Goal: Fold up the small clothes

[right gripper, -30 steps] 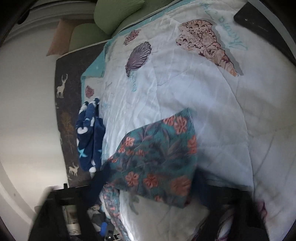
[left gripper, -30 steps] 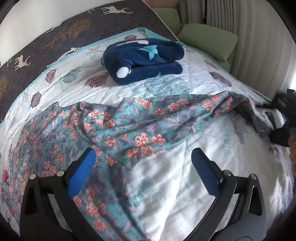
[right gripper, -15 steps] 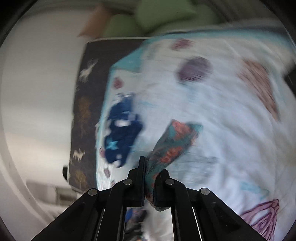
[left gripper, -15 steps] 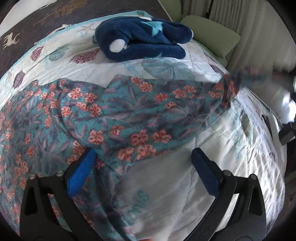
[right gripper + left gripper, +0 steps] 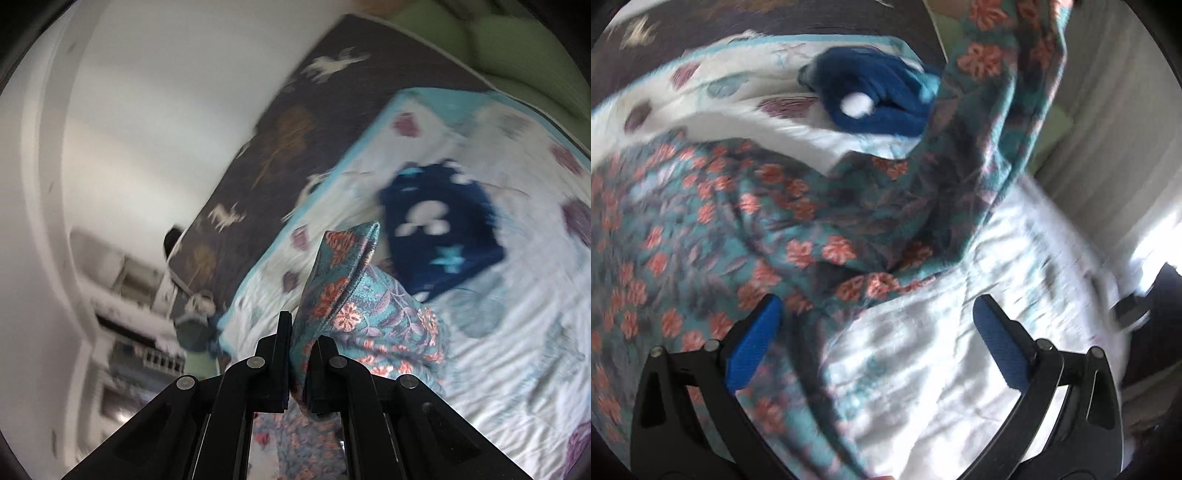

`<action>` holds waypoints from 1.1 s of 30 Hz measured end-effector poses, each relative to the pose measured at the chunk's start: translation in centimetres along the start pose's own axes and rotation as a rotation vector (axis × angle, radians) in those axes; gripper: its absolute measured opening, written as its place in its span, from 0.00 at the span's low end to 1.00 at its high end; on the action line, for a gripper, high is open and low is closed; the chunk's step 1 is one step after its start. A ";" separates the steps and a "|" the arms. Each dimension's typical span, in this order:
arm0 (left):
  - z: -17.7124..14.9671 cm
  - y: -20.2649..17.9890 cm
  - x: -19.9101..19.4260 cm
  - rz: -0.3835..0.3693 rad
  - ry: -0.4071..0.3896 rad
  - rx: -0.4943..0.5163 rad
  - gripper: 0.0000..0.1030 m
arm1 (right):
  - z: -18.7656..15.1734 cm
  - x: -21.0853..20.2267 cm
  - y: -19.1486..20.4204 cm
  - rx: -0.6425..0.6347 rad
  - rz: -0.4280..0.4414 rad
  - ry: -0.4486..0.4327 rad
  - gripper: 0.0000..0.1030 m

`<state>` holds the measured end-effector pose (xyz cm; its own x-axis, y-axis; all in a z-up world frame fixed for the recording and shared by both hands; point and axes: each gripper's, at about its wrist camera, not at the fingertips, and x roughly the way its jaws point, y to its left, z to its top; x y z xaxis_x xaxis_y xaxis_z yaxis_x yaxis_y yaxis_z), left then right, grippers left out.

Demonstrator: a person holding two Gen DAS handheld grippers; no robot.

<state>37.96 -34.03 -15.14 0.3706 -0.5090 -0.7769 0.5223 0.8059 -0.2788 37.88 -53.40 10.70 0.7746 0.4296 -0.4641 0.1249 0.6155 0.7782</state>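
A teal floral garment (image 5: 746,221) with pink flowers lies spread on the white quilt (image 5: 923,369); its right end rises up and out of the top of the left wrist view. My left gripper (image 5: 875,325) is open and empty, low over the garment's near edge. My right gripper (image 5: 299,354) is shut on a corner of the floral garment (image 5: 340,280) and holds it lifted above the bed. A folded navy fleece garment (image 5: 875,99) with white spots lies at the far side; it also shows in the right wrist view (image 5: 439,229).
A dark deer-print blanket (image 5: 288,140) covers the far edge of the bed by the white wall. Green pillows (image 5: 517,37) lie at the head. A curtain (image 5: 1108,129) hangs at the right. Shelving (image 5: 129,332) stands beyond the bed's edge.
My right gripper has lifted the garment's corner high and swung it over toward the navy garment. My left gripper has moved closer over the garment, still open.
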 end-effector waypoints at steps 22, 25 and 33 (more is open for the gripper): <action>4.1 13.4 -19.1 0.185 -0.462 -0.257 0.99 | -11.1 16.0 11.3 -0.247 -0.052 0.328 0.04; 4.4 13.8 -19.6 0.317 -0.483 -0.282 0.99 | -12.0 17.0 12.2 -0.264 -0.054 0.352 0.04; 3.5 15.9 -22.3 0.491 -0.552 -0.375 0.99 | -13.7 18.8 13.4 -0.291 -0.066 0.373 0.04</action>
<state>40.66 -10.85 -0.27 0.8645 -0.0695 -0.4978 -0.0519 0.9728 -0.2259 45.65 -28.02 6.62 0.4884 0.5585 -0.6704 -0.0539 0.7862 0.6157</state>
